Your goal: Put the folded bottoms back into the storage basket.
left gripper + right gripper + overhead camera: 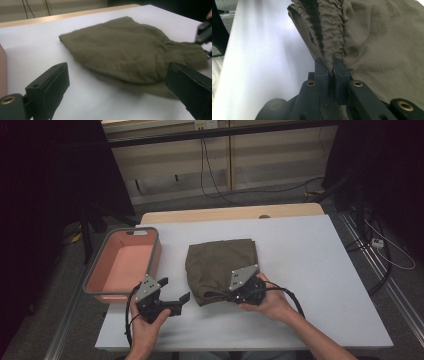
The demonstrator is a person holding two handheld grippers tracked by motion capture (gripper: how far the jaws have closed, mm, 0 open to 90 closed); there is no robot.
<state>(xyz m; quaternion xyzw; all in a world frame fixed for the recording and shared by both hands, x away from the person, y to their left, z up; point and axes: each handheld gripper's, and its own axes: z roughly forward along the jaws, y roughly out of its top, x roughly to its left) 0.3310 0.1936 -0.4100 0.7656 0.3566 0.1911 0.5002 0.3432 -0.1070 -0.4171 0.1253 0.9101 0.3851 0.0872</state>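
So your right gripper (pixel 331 72) is clamped tight on the gathered, elasticated edge of the olive cloth (pixel 220 262); in the right gripper view the jaws are pinched together with that bunched hem squeezed between them. From the high view the cloth lies folded near the middle of the white table (pixel 310 270), and your right gripper bites it at its 5 o'clock corner, with your right hand (pixel 272 302) wrapped round the body.

Your left gripper (pixel 176 292) sits at about 8 o'clock from the cloth, just off its edge and not touching. Its jaws are spread wide with nothing between them, and in the left gripper view they frame the cloth lying ahead on the table.

The pink bin (pixel 100 280) sits at 9 o'clock from the cloth, at the table's left edge, right beside your left gripper.
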